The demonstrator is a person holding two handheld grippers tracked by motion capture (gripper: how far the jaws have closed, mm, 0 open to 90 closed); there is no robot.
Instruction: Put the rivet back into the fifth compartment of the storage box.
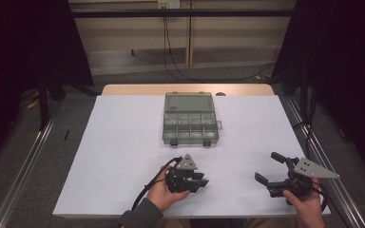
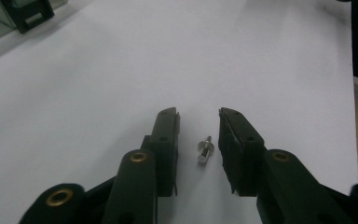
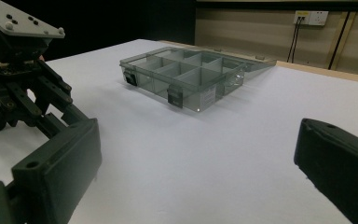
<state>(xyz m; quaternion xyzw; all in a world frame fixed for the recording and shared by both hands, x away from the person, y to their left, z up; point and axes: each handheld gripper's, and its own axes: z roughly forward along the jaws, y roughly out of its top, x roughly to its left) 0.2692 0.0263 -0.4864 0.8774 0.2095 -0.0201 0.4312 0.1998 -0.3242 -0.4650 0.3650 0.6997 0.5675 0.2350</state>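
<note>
Screw (image 2: 205, 149), small, silvery, lying flat.

left gripper (image 1: 200, 179): low, jaws parted | right gripper (image 1: 271, 167): jaws wide apart, hand-held

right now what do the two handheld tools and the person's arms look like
Both are black linkage tools with two flat rectangular jaws: the left tool has brass-coloured pivot rivets and a trailing black cable; the right tool carries a grey three-cornered plate with holes. A dark grey sleeve covers the left forearm.
</note>
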